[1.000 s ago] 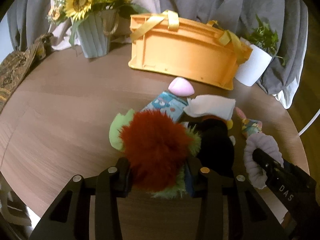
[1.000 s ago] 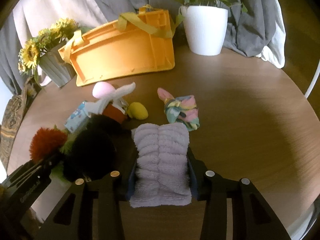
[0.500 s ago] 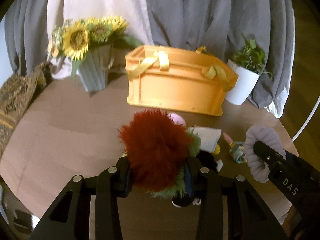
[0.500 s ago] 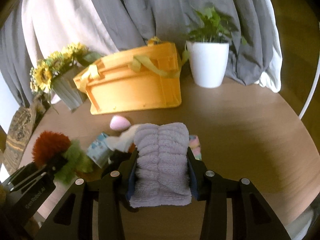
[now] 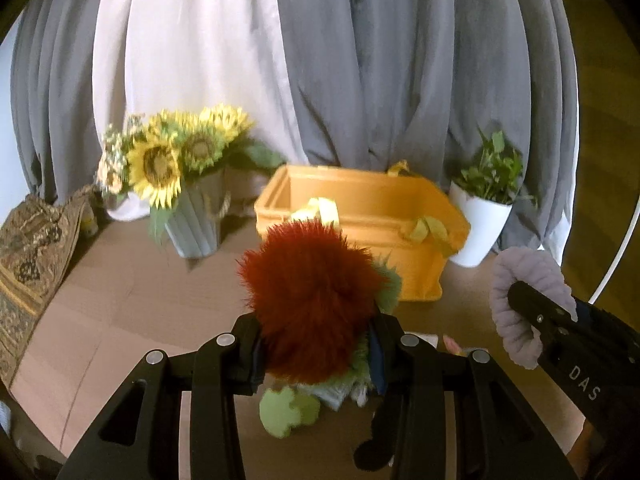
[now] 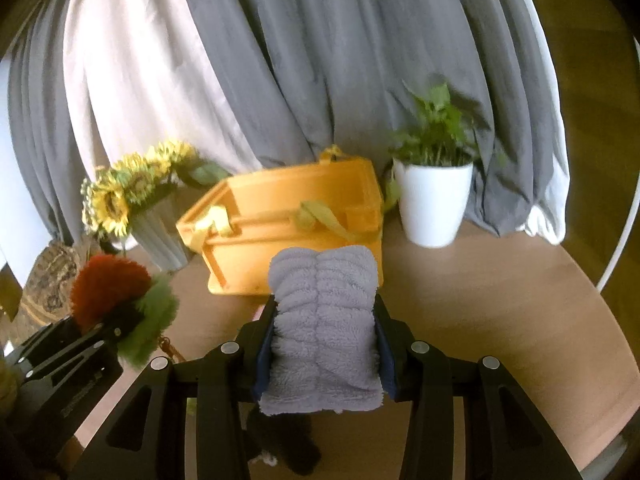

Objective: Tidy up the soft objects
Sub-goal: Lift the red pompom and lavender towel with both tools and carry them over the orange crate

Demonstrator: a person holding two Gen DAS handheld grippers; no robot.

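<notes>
Lift-off is done: left gripper (image 5: 316,344), clenched on the red-and-green furry toy (image 5: 310,300), and right gripper (image 6: 325,344), clamping the lavender fleece cloth (image 6: 324,332), have risen off the table (leftovers below) toward the far orange crate (image 5: 360,216), so dropping in likely follows.

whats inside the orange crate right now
The open orange plastic crate shows only bare inner walls near the rim. Its floor is hidden by the front wall and the red furry toy.
</notes>
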